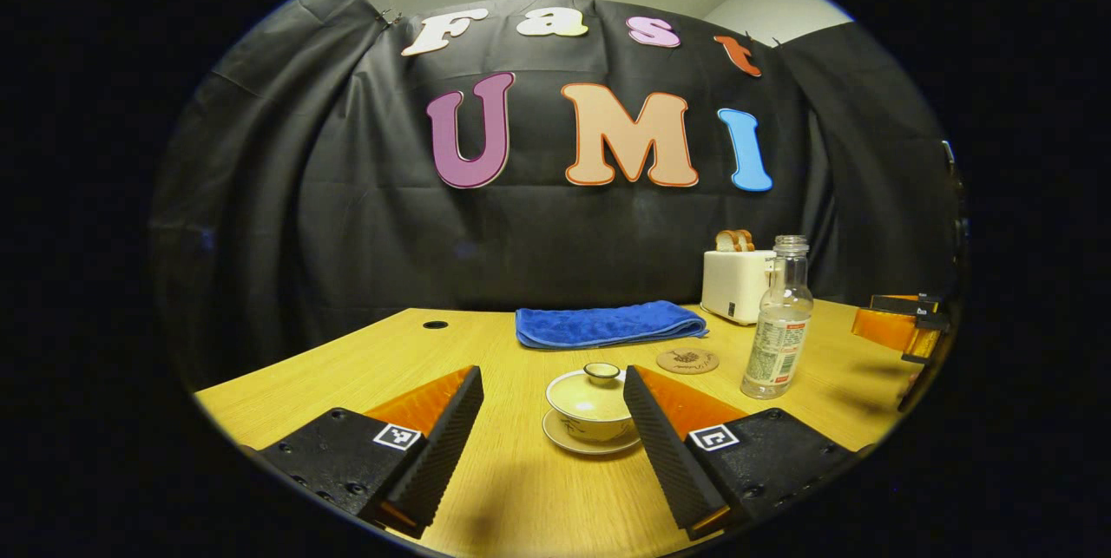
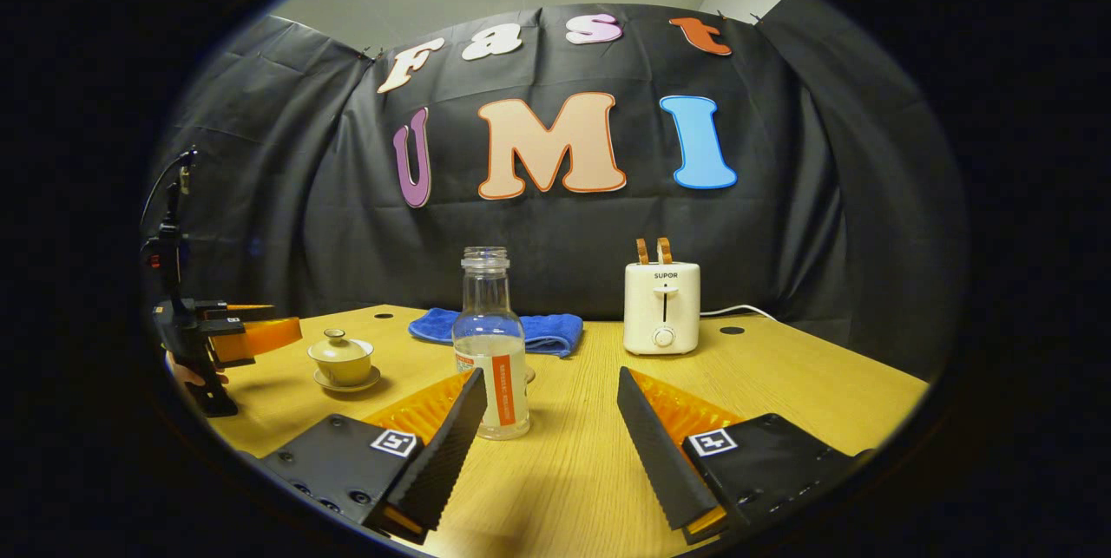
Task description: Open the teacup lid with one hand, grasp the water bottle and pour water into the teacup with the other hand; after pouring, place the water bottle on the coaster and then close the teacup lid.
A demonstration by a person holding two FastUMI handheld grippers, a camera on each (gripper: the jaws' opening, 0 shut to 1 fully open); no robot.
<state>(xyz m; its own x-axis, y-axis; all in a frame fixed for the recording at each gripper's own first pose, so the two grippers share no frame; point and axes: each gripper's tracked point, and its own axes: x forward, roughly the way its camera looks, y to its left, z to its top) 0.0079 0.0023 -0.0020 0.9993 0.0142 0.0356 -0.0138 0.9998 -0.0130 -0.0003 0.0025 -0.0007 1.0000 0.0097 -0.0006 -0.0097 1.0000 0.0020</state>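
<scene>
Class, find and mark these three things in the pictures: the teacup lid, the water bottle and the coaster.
teacup lid (image 1: 593, 391): left gripper view, on the lid's domed top below its knob.
water bottle (image 2: 490, 341): right gripper view, on its clear body above the label.
coaster (image 1: 687, 360): left gripper view, on its flat round face.

On my feeds I see a folded blue towel (image 1: 609, 324) lying near the far edge of the wooden table (image 2: 807, 384). A white toaster (image 2: 662, 306) with two bread slices (image 2: 653, 250) upright in its slots stands toward the far right corner.
</scene>
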